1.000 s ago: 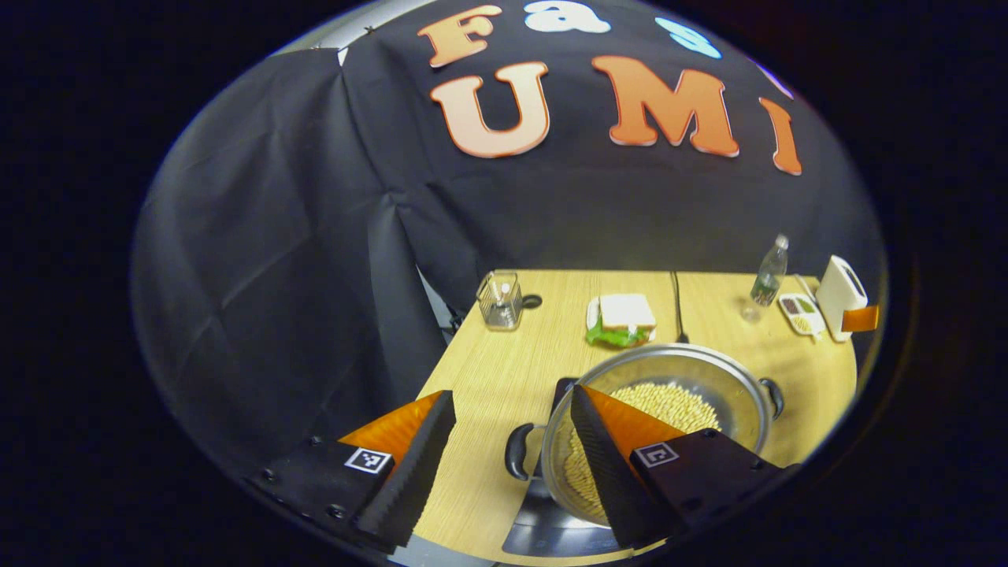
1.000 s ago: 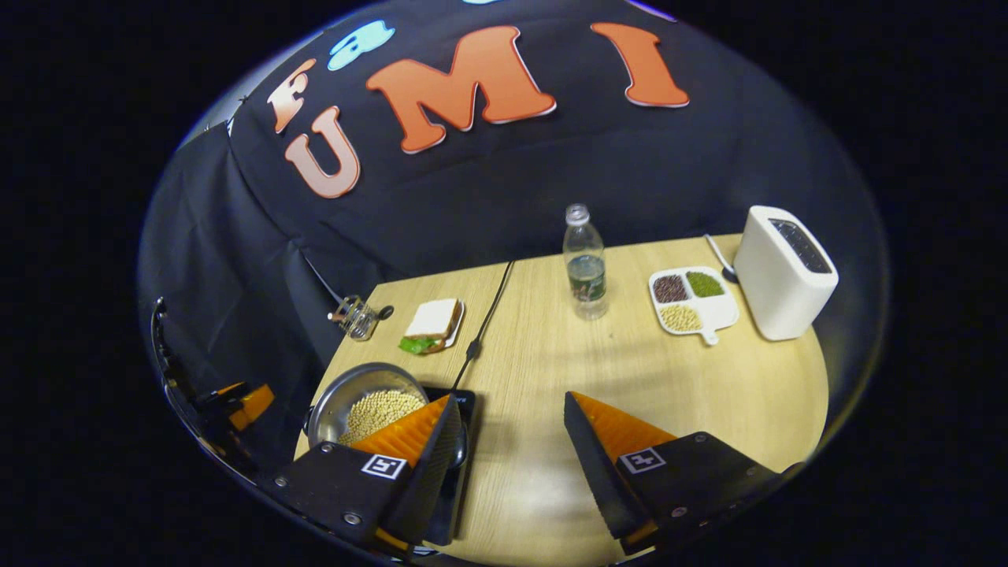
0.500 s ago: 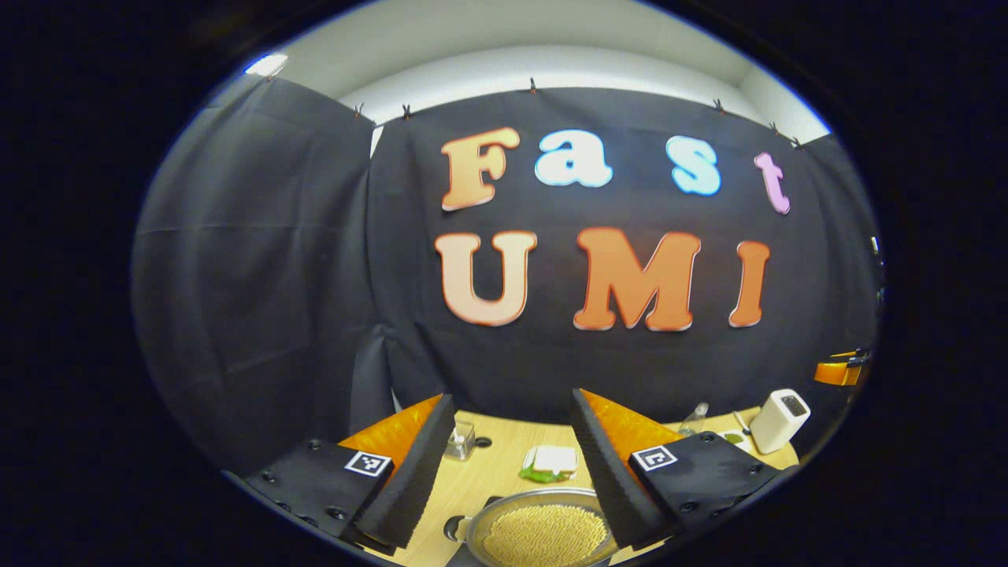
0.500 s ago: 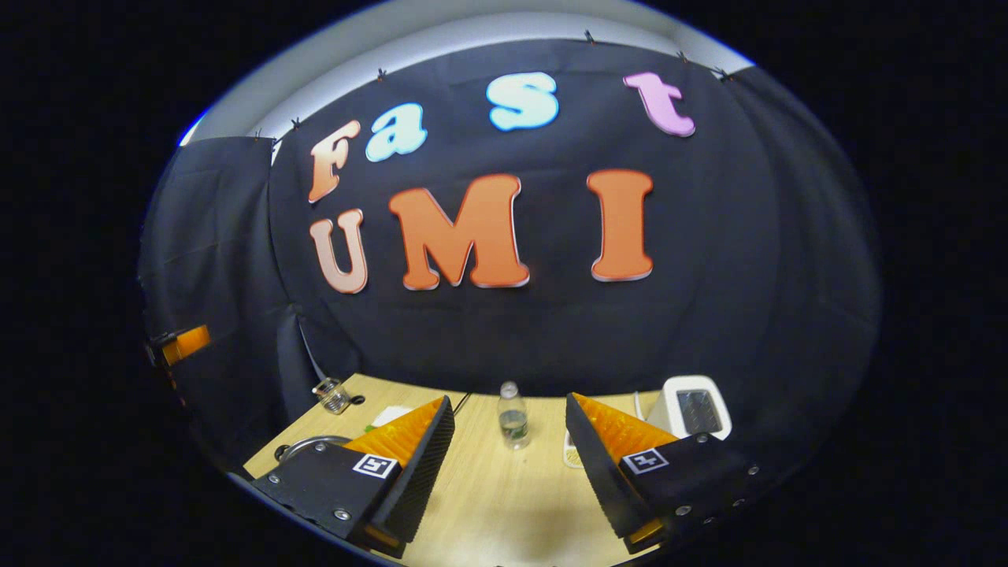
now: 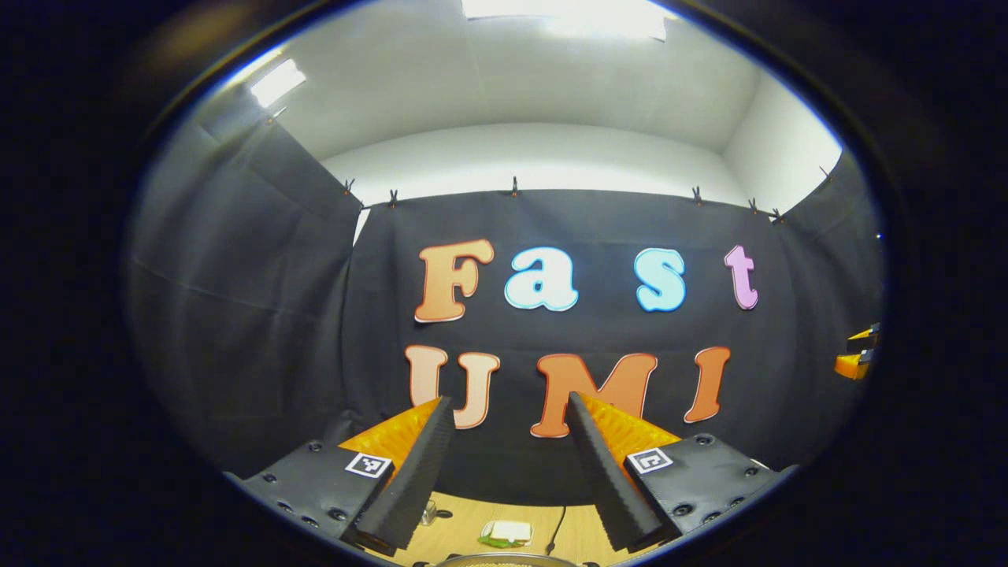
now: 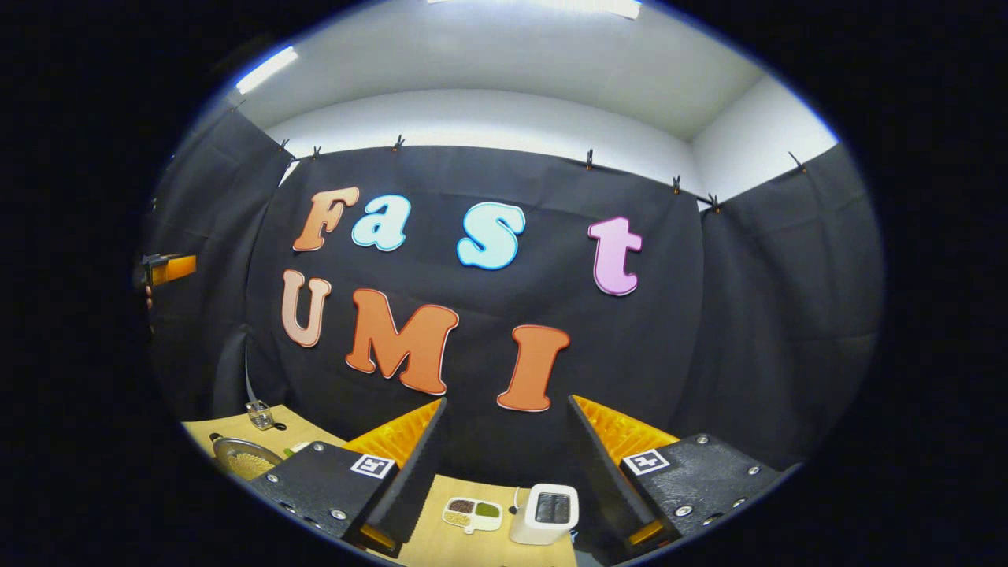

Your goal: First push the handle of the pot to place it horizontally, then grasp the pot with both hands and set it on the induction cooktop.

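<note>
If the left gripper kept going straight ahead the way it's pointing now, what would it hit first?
Probably the black cloth wall. The left gripper is open and aimed above the table, so nothing nearer sits between its fingers, though depth is hard to judge.

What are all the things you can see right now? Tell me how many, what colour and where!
Pot: 1, silver, pale beans inside, far left on the table in the right gripper view.
Table: 1, light wood, at the bottom of both views.
Toaster: 1, white, on the table between the right tool's fingers.
Divided dish: 1, white, holding dark, green and pale grains, just left of the toaster.
Sandwich: 1, white bread with green leaf, on the table between the left tool's fingers.
Clear cup: 1, see-through, at the table's far edge behind the pot.
Left tool: 1, orange and black, open, raised, holding nothing.
Right tool: 1, orange and black, open, raised, holding nothing.
</note>
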`<state>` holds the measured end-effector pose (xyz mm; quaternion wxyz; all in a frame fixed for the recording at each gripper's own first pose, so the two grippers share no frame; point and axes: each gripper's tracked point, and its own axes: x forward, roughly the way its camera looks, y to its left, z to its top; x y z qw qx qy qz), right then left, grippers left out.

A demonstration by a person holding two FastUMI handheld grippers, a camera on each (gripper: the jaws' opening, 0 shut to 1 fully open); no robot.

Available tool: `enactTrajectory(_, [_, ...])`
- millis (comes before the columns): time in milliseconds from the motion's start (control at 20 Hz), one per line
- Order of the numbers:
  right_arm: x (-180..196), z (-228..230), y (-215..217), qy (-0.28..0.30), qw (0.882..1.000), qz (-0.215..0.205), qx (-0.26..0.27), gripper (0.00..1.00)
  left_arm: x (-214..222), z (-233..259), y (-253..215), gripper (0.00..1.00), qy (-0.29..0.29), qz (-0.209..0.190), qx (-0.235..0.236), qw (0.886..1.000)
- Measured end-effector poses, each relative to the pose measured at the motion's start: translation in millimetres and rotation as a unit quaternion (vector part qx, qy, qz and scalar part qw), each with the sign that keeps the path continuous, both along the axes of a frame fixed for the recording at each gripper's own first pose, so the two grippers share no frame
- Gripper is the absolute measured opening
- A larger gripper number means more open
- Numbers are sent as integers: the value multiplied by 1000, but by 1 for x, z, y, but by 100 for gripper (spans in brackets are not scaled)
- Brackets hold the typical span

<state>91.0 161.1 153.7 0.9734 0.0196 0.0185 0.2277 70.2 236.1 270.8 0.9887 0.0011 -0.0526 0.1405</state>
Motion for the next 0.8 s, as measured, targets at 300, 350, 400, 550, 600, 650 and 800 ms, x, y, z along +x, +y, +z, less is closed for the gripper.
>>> enactTrajectory(300, [-16,45,-15,-37,997,7,62,96,-12,34,-33,95,-63,-18,11,998])
enactTrajectory(350, [-20,53,-16,-55,996,12,65,94,-13,38,-36,93,-71,-22,11,997])
enactTrajectory(400, [-30,57,-20,-68,995,13,66,94,-19,46,-39,93,-81,-27,12,996])
enactTrajectory(550, [-37,63,-18,-71,995,12,71,92,-30,63,-35,97,-103,-20,30,994])
enactTrajectory(600, [-39,65,-17,-70,995,13,71,92,-34,66,-38,93,-107,-20,31,994])
enactTrajectory(650, [-40,68,-18,-73,995,11,72,95,-35,66,-40,93,-110,-22,30,993])
enactTrajectory(800, [-45,79,-18,-92,993,13,78,97,-38,63,-41,93,-113,-26,26,993])
